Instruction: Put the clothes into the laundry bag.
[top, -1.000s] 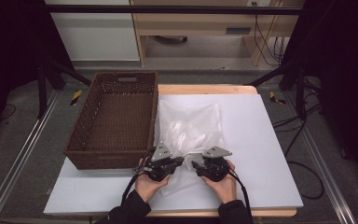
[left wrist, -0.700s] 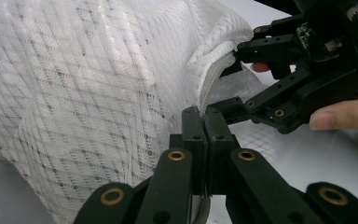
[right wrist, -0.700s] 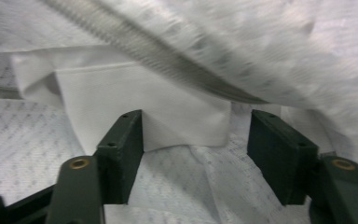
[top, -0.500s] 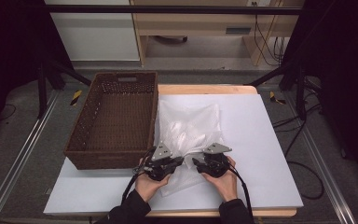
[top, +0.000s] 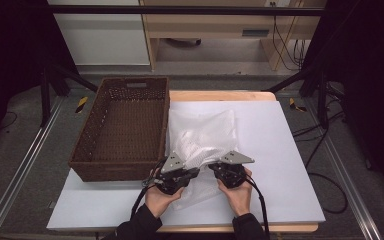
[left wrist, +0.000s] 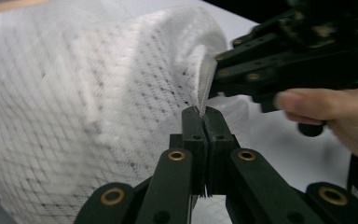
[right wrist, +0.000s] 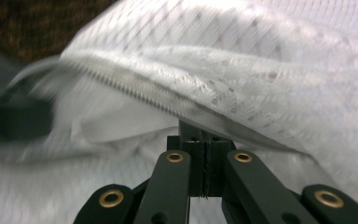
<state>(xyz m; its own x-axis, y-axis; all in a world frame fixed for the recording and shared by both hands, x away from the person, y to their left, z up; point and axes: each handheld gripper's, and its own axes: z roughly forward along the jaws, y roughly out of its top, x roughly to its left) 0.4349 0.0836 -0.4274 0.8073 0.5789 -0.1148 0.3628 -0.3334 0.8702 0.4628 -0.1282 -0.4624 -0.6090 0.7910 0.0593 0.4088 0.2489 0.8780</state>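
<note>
Your right gripper (right wrist: pixel 206 140) has just closed on the white mesh bag's (top: pixel 202 135) edge, apparently gripping; left gripper (left wrist: pixel 204 116) pinches it too, lower centre—ready to spread.

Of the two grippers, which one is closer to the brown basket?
The left gripper. It sits beside the near right corner of the wicker basket, while the right gripper is farther right, across the white mesh bag that both have pinched.
</note>
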